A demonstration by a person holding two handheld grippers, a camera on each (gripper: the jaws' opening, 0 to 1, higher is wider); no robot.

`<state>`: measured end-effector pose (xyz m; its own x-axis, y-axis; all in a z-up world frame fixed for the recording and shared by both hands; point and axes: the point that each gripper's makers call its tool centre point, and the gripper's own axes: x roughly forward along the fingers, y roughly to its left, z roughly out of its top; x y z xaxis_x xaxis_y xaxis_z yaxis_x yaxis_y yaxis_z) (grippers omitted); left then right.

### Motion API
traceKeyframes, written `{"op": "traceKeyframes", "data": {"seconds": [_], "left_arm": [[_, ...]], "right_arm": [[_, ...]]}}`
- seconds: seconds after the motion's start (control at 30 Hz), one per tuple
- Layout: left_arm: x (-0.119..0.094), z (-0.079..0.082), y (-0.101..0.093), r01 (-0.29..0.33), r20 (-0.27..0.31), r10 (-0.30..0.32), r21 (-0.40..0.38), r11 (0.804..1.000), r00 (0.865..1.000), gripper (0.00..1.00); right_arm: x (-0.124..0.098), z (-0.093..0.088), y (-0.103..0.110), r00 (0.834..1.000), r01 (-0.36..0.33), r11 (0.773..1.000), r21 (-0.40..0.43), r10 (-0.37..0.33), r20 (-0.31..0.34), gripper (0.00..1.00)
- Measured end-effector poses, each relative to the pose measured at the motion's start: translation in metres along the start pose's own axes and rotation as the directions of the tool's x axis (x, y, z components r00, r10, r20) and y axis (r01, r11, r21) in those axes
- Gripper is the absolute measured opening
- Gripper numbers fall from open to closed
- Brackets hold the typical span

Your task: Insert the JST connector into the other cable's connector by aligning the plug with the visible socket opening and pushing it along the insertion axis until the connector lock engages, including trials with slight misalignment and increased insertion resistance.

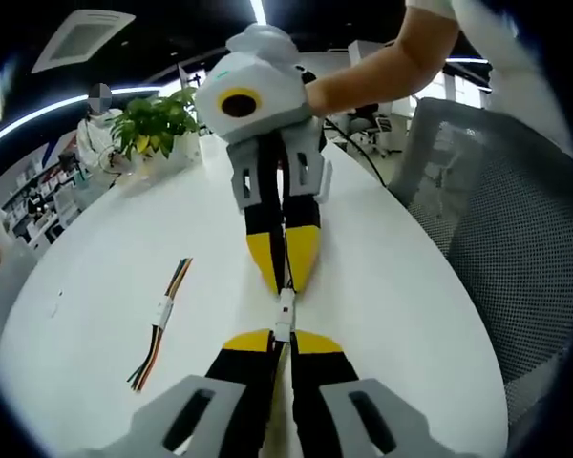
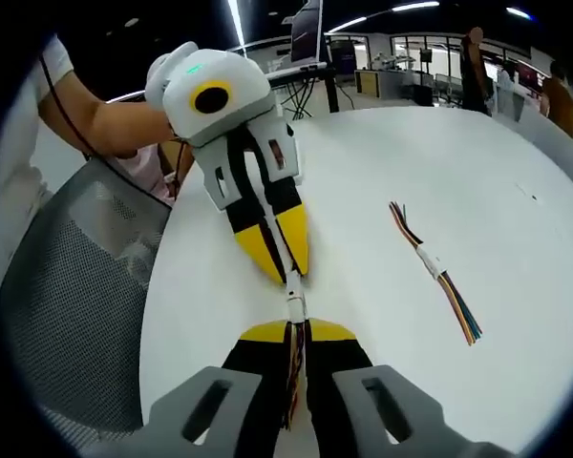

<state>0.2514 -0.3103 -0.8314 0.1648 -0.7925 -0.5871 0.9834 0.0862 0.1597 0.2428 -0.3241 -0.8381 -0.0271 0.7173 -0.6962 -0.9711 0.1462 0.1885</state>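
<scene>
Both grippers, left (image 1: 283, 340) and right (image 2: 300, 331), pinch cable ends whose connectors (image 1: 285, 311) meet at 12 o'clock; lock unconfirmed.

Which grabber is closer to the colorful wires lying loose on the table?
Hard to tell: both meet tip to tip at the white connector. The left gripper and right gripper sit about equally beside the spare cable.

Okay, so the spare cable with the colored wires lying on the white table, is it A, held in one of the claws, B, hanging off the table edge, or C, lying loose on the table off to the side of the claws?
C: the spare cable lies flat on the white table, apart from the left claw and the right claw, which meet tip to tip over the white connector.
</scene>
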Motion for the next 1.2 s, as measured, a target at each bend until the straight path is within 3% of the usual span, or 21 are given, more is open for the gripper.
{"op": "traceKeyframes", "data": {"seconds": [0.07, 0.23, 0.47, 0.57, 0.63, 0.97, 1.0, 1.03, 1.07, 1.13, 1.2], "left_arm": [[0.0, 0.002, -0.001, 0.004, 0.009, -0.004, -0.004, 1.0, 1.0, 0.0], [0.002, -0.003, -0.004, 0.01, -0.019, -0.01, 0.018, 1.0, 1.0, 0.0], [0.002, 0.001, -0.003, 0.008, -0.056, -0.003, 0.093, 0.996, 0.998, 0.0], [0.002, 0.01, -0.004, 0.014, -0.025, -0.012, 0.089, 0.996, 1.0, 0.0], [0.002, 0.009, -0.001, 0.0, -0.041, 0.005, 0.116, 0.993, 0.999, 0.0], [0.002, 0.008, -0.001, 0.003, -0.034, 0.0, 0.088, 0.996, 0.999, 0.0], [0.004, 0.018, -0.006, 0.015, 0.023, -0.016, 0.052, 0.999, 1.0, 0.0], [0.003, 0.022, -0.009, 0.025, 0.036, -0.026, 0.039, 0.999, 0.999, 0.0], [0.004, 0.026, -0.002, -0.01, 0.042, 0.007, 0.068, 0.998, 0.999, 0.0], [0.007, 0.022, 0.0, -0.016, 0.009, 0.015, 0.063, 0.998, 1.0, 0.0], [0.006, 0.018, 0.0, -0.011, -0.002, 0.011, 0.061, 0.998, 1.0, 0.0]], "right_arm": [[0.003, -0.004, -0.001, 1.0, 0.008, 1.0, -0.016, -0.009, -0.029, 0.02], [0.003, -0.004, 0.002, 0.999, -0.007, 1.0, -0.014, 0.007, -0.032, 0.02], [0.003, -0.003, 0.001, 0.998, -0.007, 1.0, -0.013, 0.006, -0.056, 0.02], [0.002, -0.001, 0.001, 0.999, -0.01, 1.0, -0.013, 0.009, -0.05, 0.02], [0.0, 0.002, 0.0, 0.999, -0.001, 1.0, -0.024, 0.0, -0.046, 0.02], [-0.001, 0.006, -0.003, 0.999, 0.005, 0.999, -0.038, -0.006, -0.036, 0.01], [-0.002, 0.011, -0.003, 1.0, 0.008, 1.0, -0.027, -0.008, -0.012, 0.01], [-0.001, 0.018, 0.003, 1.0, -0.025, 1.0, -0.002, 0.025, 0.007, 0.01], [0.0, 0.019, -0.003, 1.0, 0.011, 0.999, -0.051, -0.012, -0.003, 0.01], [0.004, 0.008, -0.003, 0.997, 0.001, 0.995, -0.099, -0.008, -0.072, 0.01], [0.006, 0.004, -0.003, 0.998, 0.004, 0.997, -0.078, -0.009, -0.064, 0.01]]}}
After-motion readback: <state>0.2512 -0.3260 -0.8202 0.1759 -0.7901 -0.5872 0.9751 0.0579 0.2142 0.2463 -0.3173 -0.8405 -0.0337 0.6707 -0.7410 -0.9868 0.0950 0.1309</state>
